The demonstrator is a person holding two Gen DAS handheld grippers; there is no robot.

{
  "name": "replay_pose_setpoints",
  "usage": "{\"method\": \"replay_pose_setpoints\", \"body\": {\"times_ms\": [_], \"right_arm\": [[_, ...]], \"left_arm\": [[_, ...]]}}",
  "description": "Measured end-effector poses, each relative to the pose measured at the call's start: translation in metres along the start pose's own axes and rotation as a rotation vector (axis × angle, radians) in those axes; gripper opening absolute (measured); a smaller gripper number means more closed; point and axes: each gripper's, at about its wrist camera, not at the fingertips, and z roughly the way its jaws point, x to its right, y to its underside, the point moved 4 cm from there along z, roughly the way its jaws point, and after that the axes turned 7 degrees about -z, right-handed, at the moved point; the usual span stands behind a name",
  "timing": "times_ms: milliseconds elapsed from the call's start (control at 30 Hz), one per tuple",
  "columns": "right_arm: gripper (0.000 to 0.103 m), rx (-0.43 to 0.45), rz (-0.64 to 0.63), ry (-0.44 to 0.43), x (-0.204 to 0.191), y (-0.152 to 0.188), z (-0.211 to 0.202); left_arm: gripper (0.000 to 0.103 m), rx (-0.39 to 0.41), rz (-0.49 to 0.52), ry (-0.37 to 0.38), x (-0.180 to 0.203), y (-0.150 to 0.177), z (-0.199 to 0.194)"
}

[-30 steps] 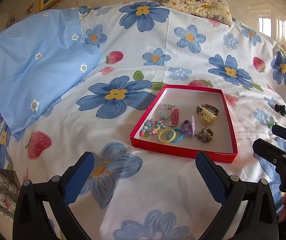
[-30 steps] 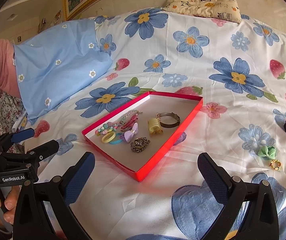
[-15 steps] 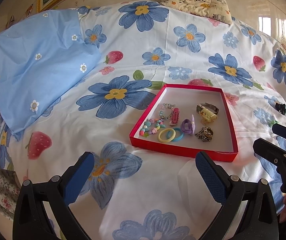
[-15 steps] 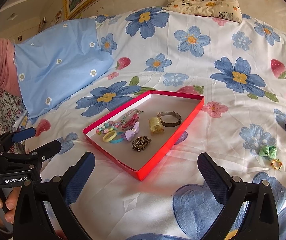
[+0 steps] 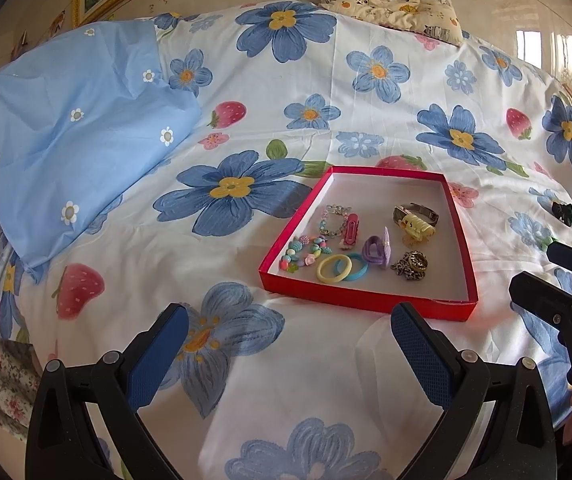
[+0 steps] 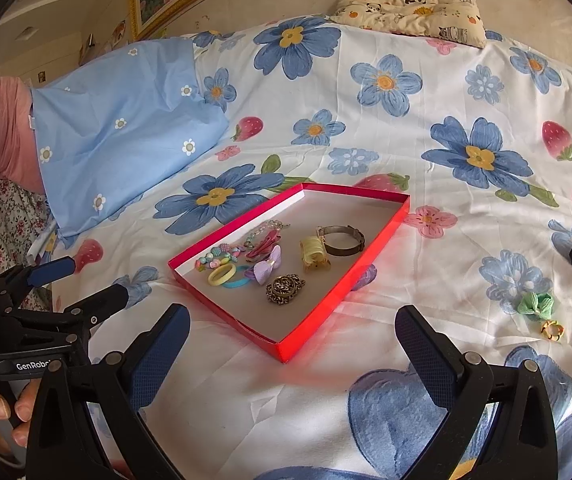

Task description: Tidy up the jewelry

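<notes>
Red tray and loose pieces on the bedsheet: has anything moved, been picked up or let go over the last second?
Nothing visibly changed. The left tool and right tool stay open and empty short of the red tray.

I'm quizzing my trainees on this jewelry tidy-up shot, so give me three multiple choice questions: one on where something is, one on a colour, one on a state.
1. Where does the green bow lie?
A. inside the red tray
B. on the bedsheet, right of the tray
C. on the pillow

2. What colour is the ring overlapping the yellow hair ring?
A. blue
B. black
C. red

3. How do both grippers stand?
A. shut on a bracelet
B. open, holding nothing
C. one open, one shut

Answers:
1 B, it rests on the bedsheet outside the red tray.
2 A, a blue hair ring overlaps it.
3 B, the left gripper and right gripper show spread, bare fingers.
</notes>
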Motion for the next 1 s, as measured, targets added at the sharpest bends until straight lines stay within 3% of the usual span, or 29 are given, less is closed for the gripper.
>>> {"method": "replay_pose_setpoints", "body": {"times_ms": [1000], "right_arm": [[0.103, -0.018, 0.012, -0.001, 0.008, 0.001, 0.003]], "left_arm": [[0.102, -0.017, 0.018, 0.000, 0.010, -0.005, 0.013]]}}
